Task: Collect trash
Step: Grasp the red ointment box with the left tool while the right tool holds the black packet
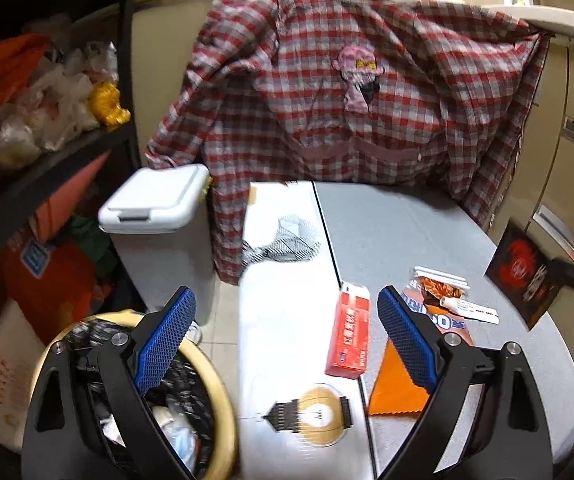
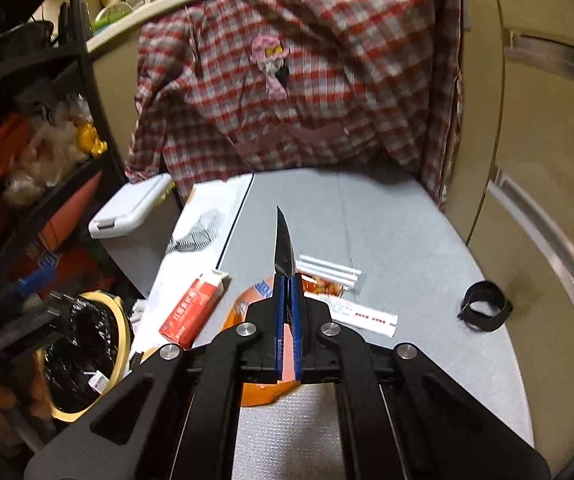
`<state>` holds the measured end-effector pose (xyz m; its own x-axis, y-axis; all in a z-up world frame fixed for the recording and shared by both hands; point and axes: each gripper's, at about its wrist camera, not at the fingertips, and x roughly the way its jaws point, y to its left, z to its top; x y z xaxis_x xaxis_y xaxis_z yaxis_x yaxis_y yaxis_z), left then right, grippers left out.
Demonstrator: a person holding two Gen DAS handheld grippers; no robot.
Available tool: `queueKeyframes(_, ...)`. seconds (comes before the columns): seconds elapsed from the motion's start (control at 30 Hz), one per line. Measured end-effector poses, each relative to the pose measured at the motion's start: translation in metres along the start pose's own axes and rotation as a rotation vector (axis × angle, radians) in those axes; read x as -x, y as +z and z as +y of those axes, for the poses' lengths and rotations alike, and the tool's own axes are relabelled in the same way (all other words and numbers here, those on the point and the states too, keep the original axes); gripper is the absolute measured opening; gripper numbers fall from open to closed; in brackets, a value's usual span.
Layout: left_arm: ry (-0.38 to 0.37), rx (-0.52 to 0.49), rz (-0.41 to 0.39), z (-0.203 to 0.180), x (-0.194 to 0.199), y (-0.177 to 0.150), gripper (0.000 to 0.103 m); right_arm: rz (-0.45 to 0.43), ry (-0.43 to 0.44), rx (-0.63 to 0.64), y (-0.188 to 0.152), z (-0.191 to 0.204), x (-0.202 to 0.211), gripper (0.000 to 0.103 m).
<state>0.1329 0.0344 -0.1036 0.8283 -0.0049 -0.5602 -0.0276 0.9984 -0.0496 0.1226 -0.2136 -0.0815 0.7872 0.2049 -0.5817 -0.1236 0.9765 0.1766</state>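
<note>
Trash bin [image 1: 223, 396] sits on the floor just left of the desk [image 1: 427, 232], black liner, already part full. That's the drop point.

Trash on the desk, largest first:
- Orange packet [image 1: 397, 380]: flat foil or film, light, floppy, probably slick. Lies partly under the other bits. Best pinched at a free edge, not from the flat face.
- Red box [image 1: 349, 330]: cardboard carton, light, stiff enough but would crush if squeezed hard. Take it across the narrow sides, mid-length.
- Dark wrapper [image 1: 523, 274]: thin printed sheet, featherweight, bends under its own weight. It's off the desk, in my right gripper [image 2: 287, 286].
- White tube [image 1: 471, 309]: small, firm, rounded, could roll or squirt out of the pads. Grip across the body.
- White sticks [image 1: 443, 276]: a few thin stiff rods lying side by side, light, likely to scatter, so take them as a bundle.
- Black loop [image 2: 485, 307]: small band near the right edge of the desk, soft. Can't tell if it's trash.

Right gripper: clamped fully together on the dark wrapper, pinching one edge; the sheet stands edge-on above the pads in the right wrist view. Hold looks thin, so it could slip.

Left gripper [image 1: 287, 344]: spread wide, nothing between the pads, touching nothing, hanging above the desk's left edge with the red box just ahead.
</note>
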Motion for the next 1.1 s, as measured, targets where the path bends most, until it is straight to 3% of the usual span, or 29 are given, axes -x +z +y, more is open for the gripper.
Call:
queueKeyframes(0.23,0.007,-0.042,0.066,-0.033,-0.049,-0.021,0.089,-0.002,0.029,-0.047,-0.001,-0.009,0.001,0.004)
queueKeyframes(0.67,0.008,-0.064,0.216,-0.057,-0.111,-0.043,0.088,0.032,0.002,-0.113,-0.006,-0.033,-0.015,0.004)
queueKeyframes(0.73,0.006,-0.069,0.246,-0.058,-0.118,-0.044,0.078,0.035,-0.002,-0.117,-0.006,-0.035,-0.017,0.004)
queueKeyframes(0.8,-0.012,-0.067,0.266,-0.059,-0.122,-0.044,0.053,0.036,-0.007,-0.118,-0.007,-0.037,-0.017,0.004)
queueKeyframes(0.87,-0.026,-0.064,0.27,-0.058,-0.123,-0.044,0.037,0.033,-0.008,-0.115,-0.007,-0.037,-0.017,0.004)
queueKeyframes(1.1,-0.019,-0.054,0.198,-0.052,-0.099,-0.029,0.036,0.026,-0.013,-0.103,-0.006,-0.035,-0.016,0.004)
